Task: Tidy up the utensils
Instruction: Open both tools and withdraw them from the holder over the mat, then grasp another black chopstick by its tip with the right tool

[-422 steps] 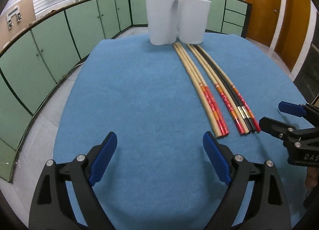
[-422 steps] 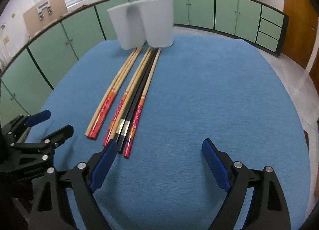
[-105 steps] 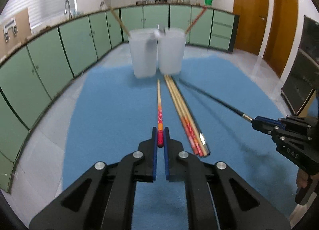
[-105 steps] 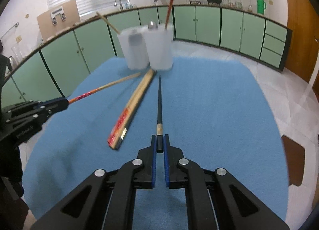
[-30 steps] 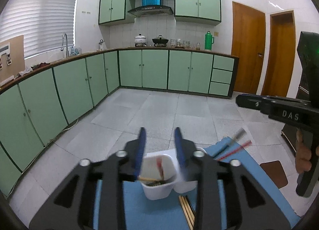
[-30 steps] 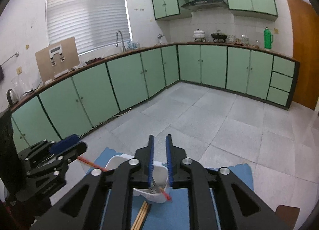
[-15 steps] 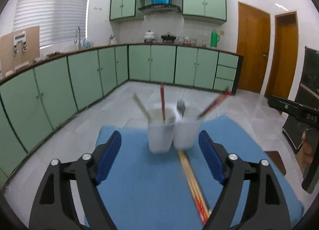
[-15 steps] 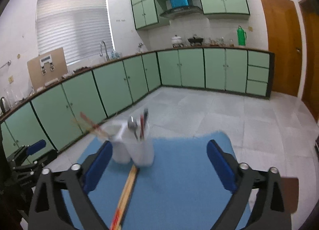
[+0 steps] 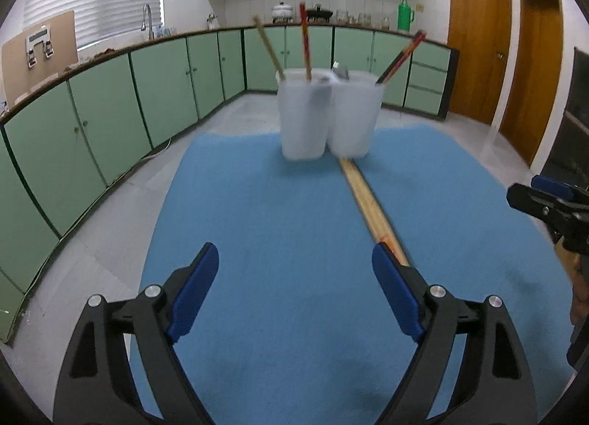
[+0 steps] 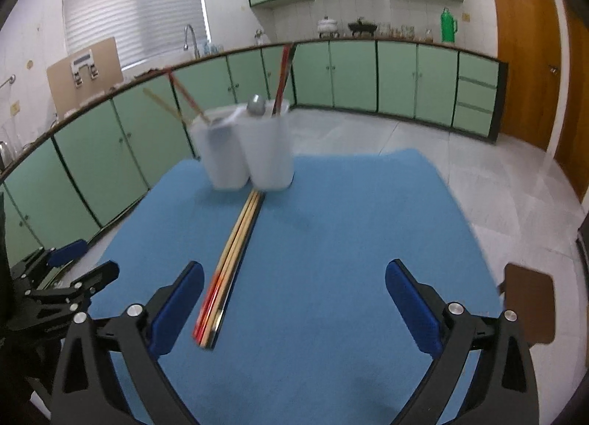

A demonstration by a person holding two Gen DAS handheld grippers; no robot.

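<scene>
Two white cups (image 9: pixel 303 117) (image 10: pixel 268 152) stand side by side at the far end of the blue cloth (image 9: pixel 276 204). Chopsticks lean out of both cups, and a spoon (image 10: pixel 256 105) stands in the right one. A bundle of chopsticks (image 9: pixel 371 208) (image 10: pixel 235 252) lies on the cloth, running from the cups toward me. My left gripper (image 9: pixel 292 263) hovers low over the cloth, jaws still opening with nothing between them; its right finger (image 9: pixel 390 285) covers the bundle's near end. My right gripper (image 10: pixel 294 274) is wide open and empty, just right of the bundle.
Green cabinets curve round behind and to the left of the table. The cloth's left edge drops to a tiled floor. A brown stool (image 10: pixel 530 300) stands off the right edge. Each gripper shows at the side of the other's view (image 9: pixel 526 187) (image 10: pixel 95 259).
A second ago both grippers were nearly shut above the cups. Both have opened wide and drawn back and down to low over the cloth.
</scene>
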